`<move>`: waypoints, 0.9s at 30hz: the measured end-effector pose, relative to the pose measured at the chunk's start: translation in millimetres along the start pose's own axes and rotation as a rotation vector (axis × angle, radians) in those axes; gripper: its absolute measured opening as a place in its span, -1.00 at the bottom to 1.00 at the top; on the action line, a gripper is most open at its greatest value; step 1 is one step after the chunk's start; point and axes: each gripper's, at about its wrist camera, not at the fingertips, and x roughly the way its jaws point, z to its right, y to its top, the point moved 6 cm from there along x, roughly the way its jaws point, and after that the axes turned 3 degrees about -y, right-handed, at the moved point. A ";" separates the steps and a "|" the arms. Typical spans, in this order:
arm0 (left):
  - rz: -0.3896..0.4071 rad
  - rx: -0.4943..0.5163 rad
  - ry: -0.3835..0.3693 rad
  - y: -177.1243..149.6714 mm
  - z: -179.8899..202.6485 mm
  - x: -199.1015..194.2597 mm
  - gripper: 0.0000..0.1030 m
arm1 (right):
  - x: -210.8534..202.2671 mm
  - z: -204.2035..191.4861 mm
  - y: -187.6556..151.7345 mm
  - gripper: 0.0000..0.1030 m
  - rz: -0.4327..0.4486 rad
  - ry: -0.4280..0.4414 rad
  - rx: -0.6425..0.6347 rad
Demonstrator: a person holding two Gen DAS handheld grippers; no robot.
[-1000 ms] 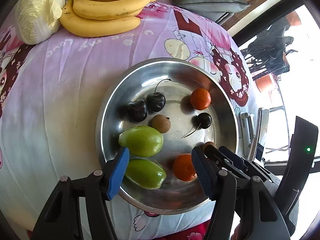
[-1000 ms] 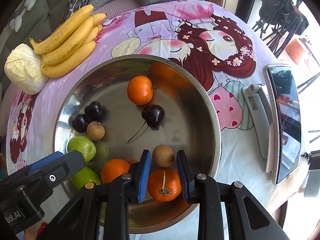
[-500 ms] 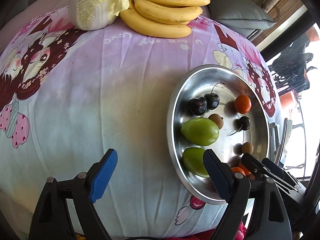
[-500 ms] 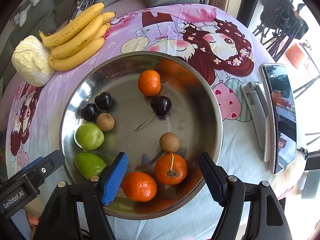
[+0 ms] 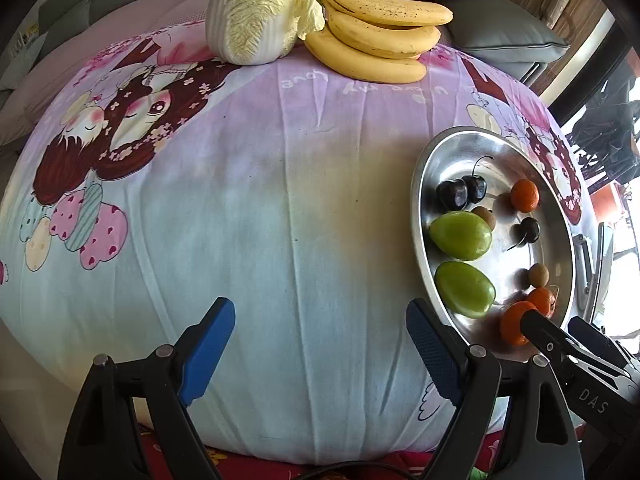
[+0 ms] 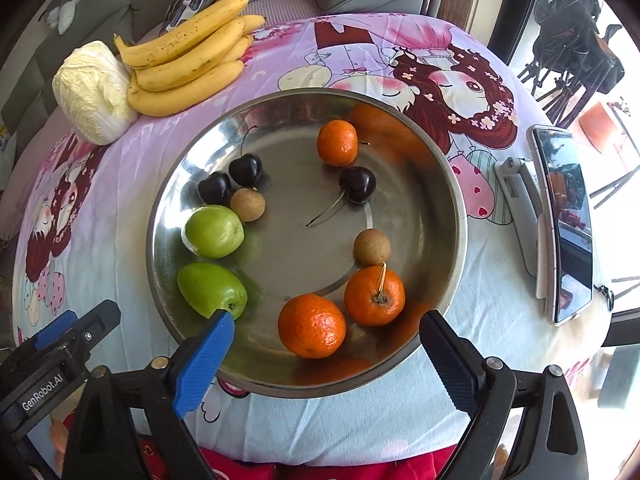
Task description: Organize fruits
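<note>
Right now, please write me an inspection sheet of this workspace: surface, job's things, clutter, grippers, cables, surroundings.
Surface: round table under a pink cartoon tablecloth.
Job's things: steel bowl holding three tangerines, three dark cherries, two longans and two green fruits; banana bunch on the cloth.
Clutter: napa cabbage touching the bananas; phone on a stand beside the bowl.
Grippers: left gripper open over bare cloth, empty; right gripper opening, a tangerine lying loose between its fingers.
Cables: nothing seen.
Surroundings: grey sofa cushions behind the table.
</note>
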 end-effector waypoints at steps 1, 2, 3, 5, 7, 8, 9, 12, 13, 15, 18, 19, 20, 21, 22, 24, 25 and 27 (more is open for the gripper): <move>0.002 0.005 0.014 -1.1 -1.3 -1.0 0.71 | -0.8 -1.6 -1.4 0.87 0.001 0.001 -0.004; 0.003 0.007 0.023 -2.1 -2.5 -1.9 0.71 | -1.6 -3.2 -2.8 0.87 0.001 0.002 -0.009; 0.004 0.007 0.028 -3.3 -3.7 -3.0 0.71 | -2.5 -4.8 -4.1 0.87 0.002 0.002 -0.014; 0.007 0.001 0.035 -5.3 -6.2 -5.9 0.71 | -4.1 -7.5 -6.4 0.87 0.004 0.003 -0.022; 0.015 -0.005 0.047 -6.7 -8.7 -9.4 0.71 | -6.0 -9.6 -8.1 0.87 0.008 0.003 -0.027; 0.016 -0.006 0.058 -7.5 -10.1 -11.0 0.71 | -6.9 -10.5 -8.9 0.87 0.009 0.003 -0.030; 0.017 -0.009 0.069 -8.0 -11.3 -12.1 0.71 | -8.0 -11.5 -9.5 0.87 0.010 0.003 -0.031; 0.020 -0.015 0.083 -9.4 -14.8 -14.4 0.71 | -10.7 -13.1 -10.6 0.87 0.016 0.004 -0.037; 0.018 -0.018 0.087 -10.2 -16.0 -14.7 0.71 | -11.6 -13.6 -10.7 0.87 0.018 0.005 -0.039; 0.021 -0.018 0.095 -11.2 -17.4 -15.2 0.71 | -12.9 -14.1 -10.9 0.87 0.024 0.008 -0.041; 0.031 -0.019 0.106 -12.5 -18.9 -16.6 0.71 | -14.5 -14.8 -11.2 0.87 0.036 0.019 -0.044; 0.030 -0.020 0.111 -12.9 -19.8 -16.7 0.71 | -14.7 -15.1 -11.6 0.87 0.038 0.021 -0.045; 0.031 -0.022 0.117 -13.3 -20.2 -17.0 0.71 | -14.8 -15.5 -11.9 0.87 0.042 0.023 -0.048; 0.032 -0.023 0.120 -13.7 -21.0 -17.4 0.71 | -15.1 -16.1 -12.2 0.87 0.046 0.026 -0.051; 0.033 -0.024 0.122 -14.3 -21.5 -17.5 0.71 | -15.1 -16.9 -12.4 0.87 0.048 0.031 -0.053; 0.032 -0.028 0.124 -15.2 -22.8 -17.4 0.71 | -14.9 -18.4 -13.7 0.87 0.054 0.038 -0.056; 0.032 -0.029 0.125 -15.5 -23.8 -17.5 0.71 | -14.6 -18.6 -13.9 0.87 0.056 0.038 -0.056; 0.034 -0.032 0.129 -15.8 -25.3 -17.7 0.71 | -13.2 -19.2 -14.4 0.87 0.055 0.038 -0.059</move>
